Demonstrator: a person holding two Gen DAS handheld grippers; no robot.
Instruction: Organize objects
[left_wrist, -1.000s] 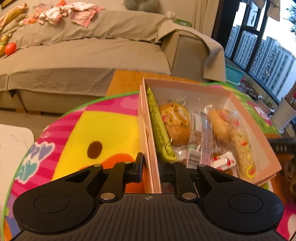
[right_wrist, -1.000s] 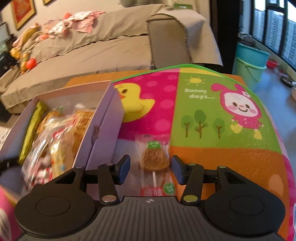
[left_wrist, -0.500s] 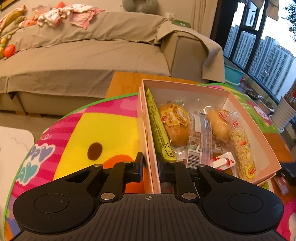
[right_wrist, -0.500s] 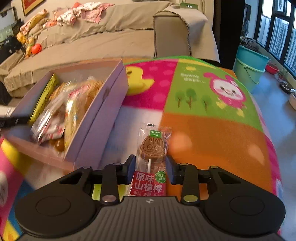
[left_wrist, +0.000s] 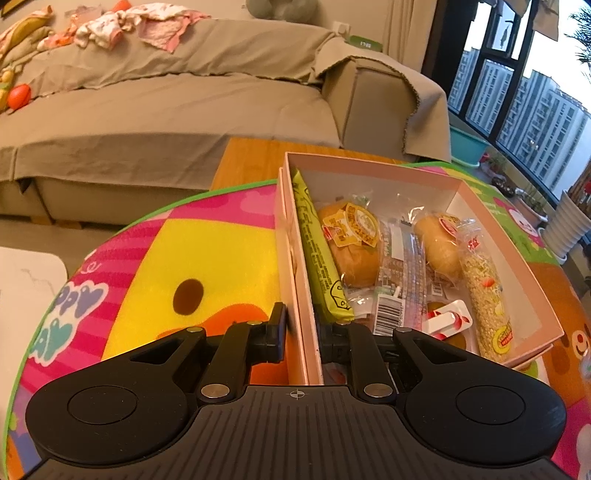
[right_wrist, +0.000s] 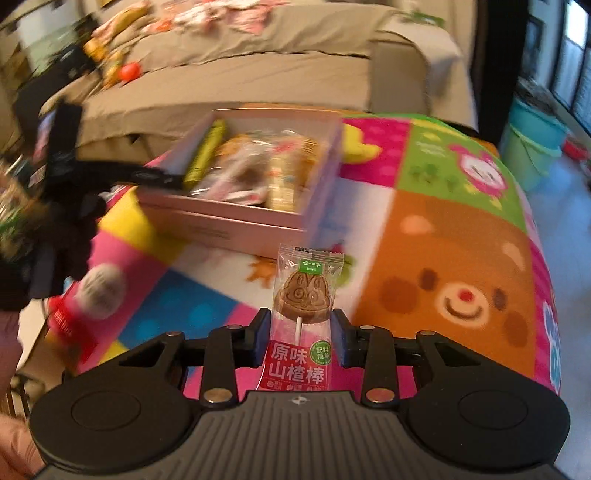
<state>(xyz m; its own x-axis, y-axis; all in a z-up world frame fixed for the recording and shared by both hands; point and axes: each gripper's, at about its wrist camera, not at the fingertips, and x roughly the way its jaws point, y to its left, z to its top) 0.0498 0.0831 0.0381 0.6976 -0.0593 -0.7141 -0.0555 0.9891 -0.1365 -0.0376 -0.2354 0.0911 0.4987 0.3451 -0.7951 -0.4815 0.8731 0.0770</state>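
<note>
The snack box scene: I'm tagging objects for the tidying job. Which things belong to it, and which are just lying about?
Part of the job:
- snack box, its wall clamped by the left hand-held gripper
- wrapped lollipop, held in the right hand-held gripper
- snacks in the box

Lying about:
- sofa
- clothes
- buckets
- play mat

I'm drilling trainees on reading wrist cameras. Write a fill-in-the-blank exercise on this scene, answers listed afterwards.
1. The right tongs are closed on a wrapped ____ on a stick.
2. The left tongs are clamped on the ____ of the pink box.
3. The long green packet lies against the box's ____ wall in the left wrist view.
4. The mat beside the box shows an orange ____ face.

Answers: lollipop; wall; left; bear
</note>
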